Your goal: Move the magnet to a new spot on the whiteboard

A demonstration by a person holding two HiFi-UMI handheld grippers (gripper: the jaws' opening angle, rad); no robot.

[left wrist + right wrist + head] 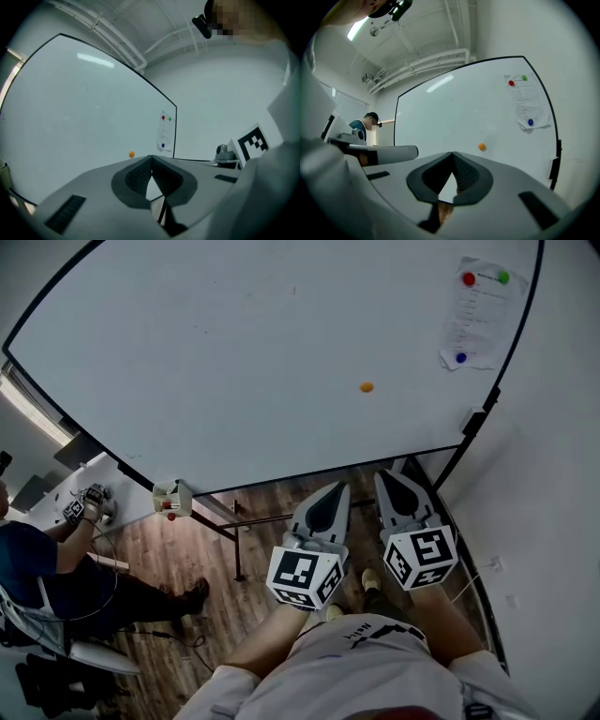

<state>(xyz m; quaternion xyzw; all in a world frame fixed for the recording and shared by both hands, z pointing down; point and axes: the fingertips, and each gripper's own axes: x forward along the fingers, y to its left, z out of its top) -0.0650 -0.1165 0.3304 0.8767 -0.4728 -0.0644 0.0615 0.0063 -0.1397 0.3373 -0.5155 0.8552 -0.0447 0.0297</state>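
Observation:
A small orange magnet (367, 387) sticks alone on the big whiteboard (234, 352), right of its middle; it also shows in the left gripper view (131, 153) and the right gripper view (482, 146). My left gripper (337, 487) and right gripper (386, 475) are held low, side by side, below the board's bottom edge and well short of the magnet. Both are shut with nothing between the jaws, tips meeting in the left gripper (151, 157) and right gripper (453, 153) views.
A paper sheet (476, 315) hangs at the board's upper right under red (469, 279), green (503, 277) and blue (460, 358) magnets. A small tray (172, 498) hangs at the board's lower edge. A seated person (56, 568) is at the left. Wooden floor lies below.

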